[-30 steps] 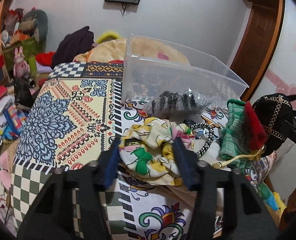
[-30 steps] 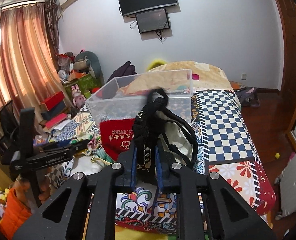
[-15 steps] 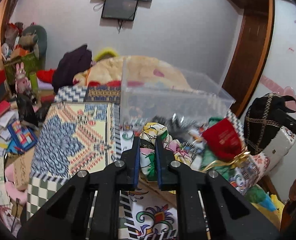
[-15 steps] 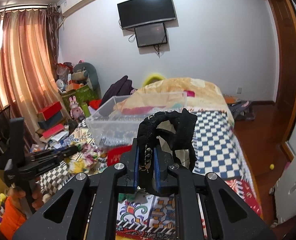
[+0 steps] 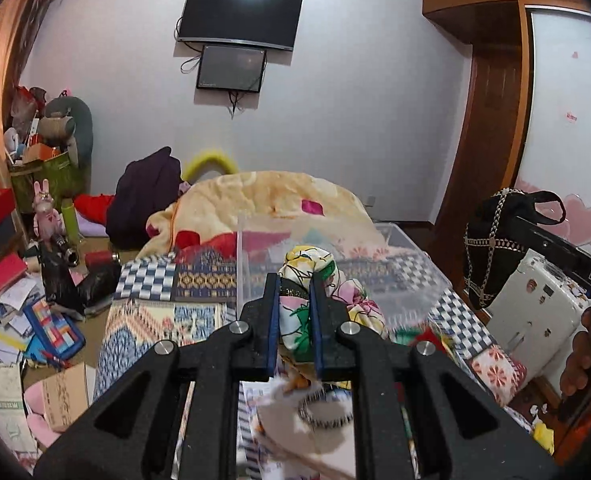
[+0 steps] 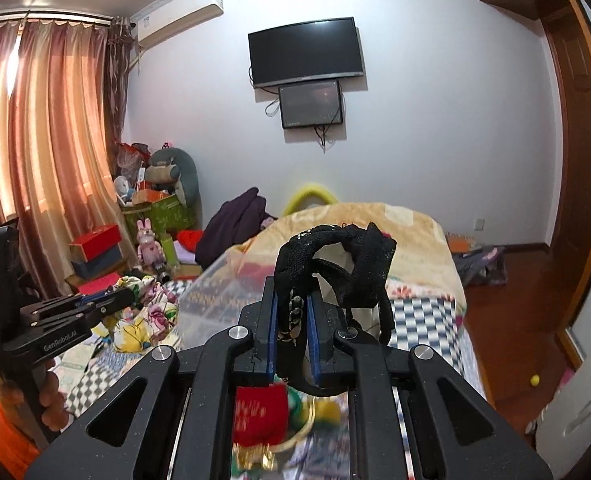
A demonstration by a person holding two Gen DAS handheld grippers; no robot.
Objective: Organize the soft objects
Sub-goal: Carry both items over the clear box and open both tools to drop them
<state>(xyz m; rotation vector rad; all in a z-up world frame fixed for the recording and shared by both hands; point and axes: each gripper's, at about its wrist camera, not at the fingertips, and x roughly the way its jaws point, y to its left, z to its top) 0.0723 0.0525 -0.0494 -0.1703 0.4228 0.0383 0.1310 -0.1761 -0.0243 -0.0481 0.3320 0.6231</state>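
Left gripper (image 5: 292,316), pinched tight on a flowered cloth (image 5: 295,312), lifted clear of the bed. Loose folds of the cloth spilling to the right of the blue pads (image 5: 272,320). Right gripper (image 6: 291,320), clamped on a black bag (image 6: 335,264) with a chain trim, strap looping up and over to the right of the fingers.

Straight ahead of the left gripper and a little lower: a clear plastic bin (image 5: 335,276), near rim just beyond the fingertips, open top. Behind the bin, a heaped yellow blanket (image 5: 263,200) and a dark purple bundle (image 5: 147,196). Below the left gripper, on the patterned bedspread (image 5: 147,320): a black-and-white hair band (image 5: 325,412), blurred, and a red pouch, possibly the same red pouch (image 6: 259,416) under the right gripper's fingers, also blurred. Off to the right of the left gripper, the black bag again, hanging in the air, with a white case (image 5: 535,312) beneath it.

Left of both grippers, a cluttered floor: boxes, papers, a pink rabbit toy (image 5: 45,216). Right of the right gripper, the bed edge dropping to bare wooden floor (image 6: 507,340), with a small yellow ball (image 6: 534,379). Above the bin, open air up to the wall-mounted screens (image 5: 239,16).
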